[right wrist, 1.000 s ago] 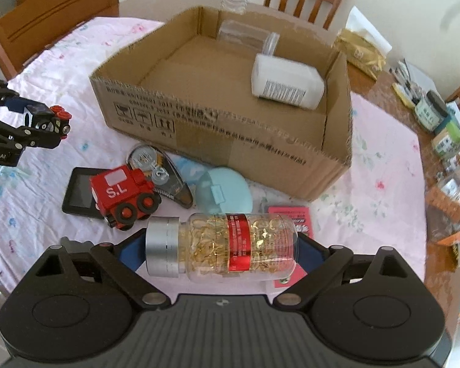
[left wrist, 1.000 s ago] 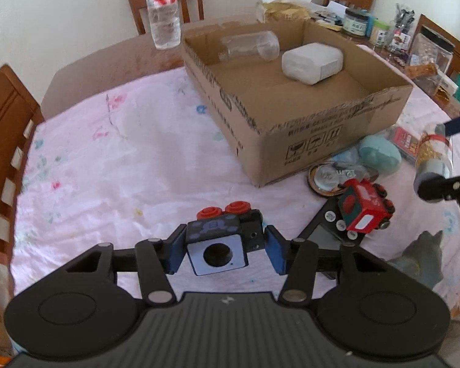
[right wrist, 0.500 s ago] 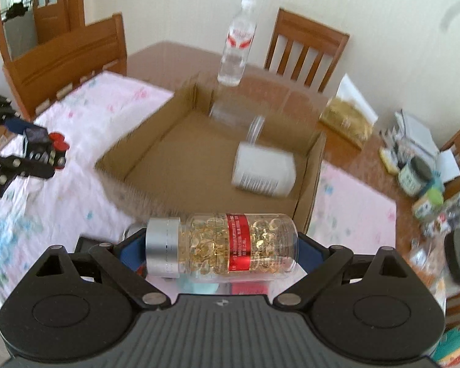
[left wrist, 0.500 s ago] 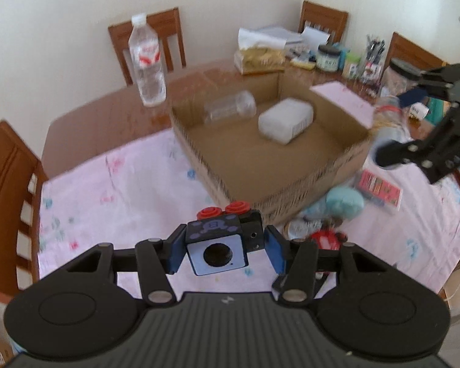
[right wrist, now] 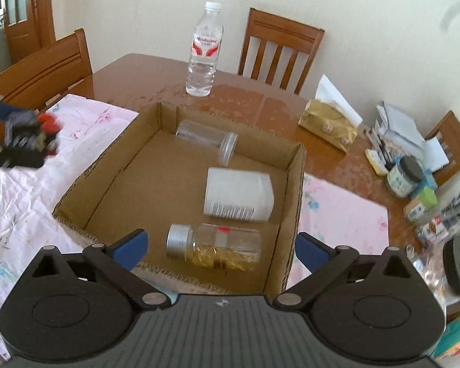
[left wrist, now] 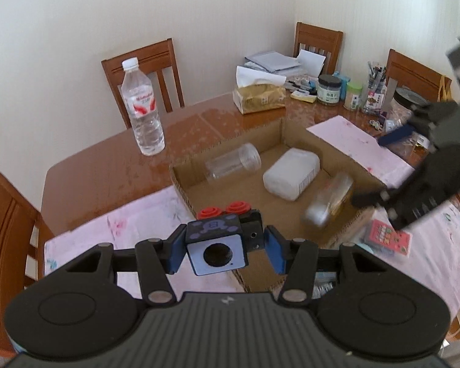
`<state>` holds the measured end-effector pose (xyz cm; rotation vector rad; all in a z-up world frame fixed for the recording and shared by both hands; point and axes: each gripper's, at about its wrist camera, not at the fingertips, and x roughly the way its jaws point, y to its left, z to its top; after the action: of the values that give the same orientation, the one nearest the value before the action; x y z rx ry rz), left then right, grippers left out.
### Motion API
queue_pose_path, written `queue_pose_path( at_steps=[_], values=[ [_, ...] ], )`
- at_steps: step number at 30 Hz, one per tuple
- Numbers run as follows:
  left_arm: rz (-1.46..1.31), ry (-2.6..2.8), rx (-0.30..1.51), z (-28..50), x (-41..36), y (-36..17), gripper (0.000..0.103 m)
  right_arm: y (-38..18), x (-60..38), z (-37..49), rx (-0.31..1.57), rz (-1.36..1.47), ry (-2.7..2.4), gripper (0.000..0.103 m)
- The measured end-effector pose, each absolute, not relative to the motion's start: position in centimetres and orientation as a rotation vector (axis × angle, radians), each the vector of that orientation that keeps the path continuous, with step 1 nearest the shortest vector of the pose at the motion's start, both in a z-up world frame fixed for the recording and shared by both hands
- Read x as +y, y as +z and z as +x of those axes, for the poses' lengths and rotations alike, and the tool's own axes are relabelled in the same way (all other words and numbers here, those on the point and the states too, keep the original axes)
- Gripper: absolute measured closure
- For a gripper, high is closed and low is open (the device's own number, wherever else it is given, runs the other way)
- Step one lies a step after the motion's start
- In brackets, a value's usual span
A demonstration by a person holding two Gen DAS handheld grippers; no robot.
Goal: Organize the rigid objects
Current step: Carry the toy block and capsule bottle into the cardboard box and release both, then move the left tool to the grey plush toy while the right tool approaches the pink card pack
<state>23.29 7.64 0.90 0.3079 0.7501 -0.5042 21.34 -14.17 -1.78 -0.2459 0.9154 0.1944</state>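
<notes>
My left gripper [left wrist: 225,247] is shut on a small toy block [left wrist: 217,245] with a white front, a dark hole and red knobs, held above the near corner of the cardboard box [left wrist: 184,181]. My right gripper [right wrist: 220,247] hangs over the box [right wrist: 293,202], its jaws opening wide with nothing pressed between the pads. The bottle of golden capsules [right wrist: 217,245] with a silver cap lies on the box floor below it, blurred in the left wrist view [left wrist: 328,205]. A clear jar [right wrist: 207,139] and a white container [right wrist: 239,194] lie further in.
A water bottle [right wrist: 204,52] stands on the bare wood behind the box. A tissue pack [right wrist: 328,122], jars [right wrist: 403,176] and pens crowd the right side. A red card pack [left wrist: 386,237] lies right of the box. Wooden chairs ring the table; a pink cloth covers its near half.
The right gripper let go of the capsule bottle, which now lies in the box. Both grippers rose and moved toward the box. The left still holds the toy block.
</notes>
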Motion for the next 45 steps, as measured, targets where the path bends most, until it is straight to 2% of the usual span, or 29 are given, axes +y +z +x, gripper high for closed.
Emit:
queue_pose_path(
  at_steps=[15,17,19,20,30,45],
  values=[
    [0.306,-0.535,0.739,30.9,2.8,-0.8,0.05,-1.2,-16.2,18.2,0.934,-0.098,0.094,0.0],
    [0.299,-0.506,0.715,31.7,2.6,-1.1,0.043,-1.1,-16.5,17.9,0.933,-0.093,0.076,0.0],
    [0.301,-0.468,0.706,32.2,2.5,-1.1,0.012,-1.0,-16.9,17.5,0.933,-0.085,0.064,0.0],
    [0.299,-0.451,0.694,32.2,2.6,-1.1,0.008,-1.1,-17.1,17.4,0.935,-0.081,0.055,0.0],
    [0.251,-0.419,0.715,29.8,4.0,-0.8,0.004,-2.0,-18.2,16.7,0.958,-0.068,0.034,0.0],
    [0.174,-0.33,0.769,20.5,5.7,-2.4,0.004,-4.7,-19.6,14.2,0.982,-0.101,0.026,0.0]
  ],
)
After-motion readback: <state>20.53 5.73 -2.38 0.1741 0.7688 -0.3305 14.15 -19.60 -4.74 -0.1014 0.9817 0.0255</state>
